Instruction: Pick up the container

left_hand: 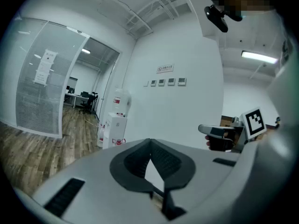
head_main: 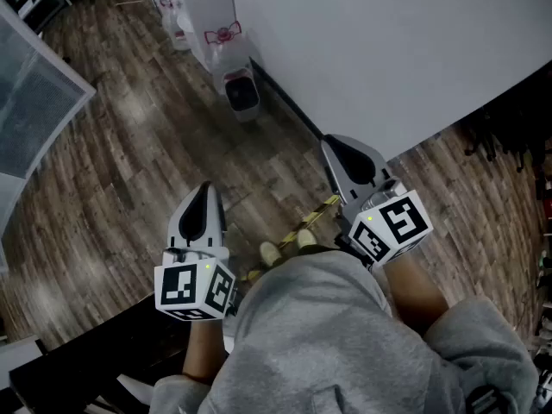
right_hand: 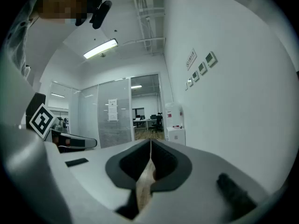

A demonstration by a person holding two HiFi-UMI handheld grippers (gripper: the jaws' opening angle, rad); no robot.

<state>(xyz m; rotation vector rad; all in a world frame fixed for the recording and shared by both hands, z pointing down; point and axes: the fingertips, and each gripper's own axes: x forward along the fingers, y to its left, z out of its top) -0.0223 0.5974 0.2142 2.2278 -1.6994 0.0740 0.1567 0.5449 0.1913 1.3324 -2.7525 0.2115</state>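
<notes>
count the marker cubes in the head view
2. The left cube rides on the left gripper at lower left; the right cube on the right gripper, right of centre. None looks hidden.

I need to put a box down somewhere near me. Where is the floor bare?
Bare wooden floor lies ahead of the left gripper, between the glass partition and the white wall. Crowded: the wall's foot, with a grey bin and a white dispenser; striped tape by the shoes.
</notes>
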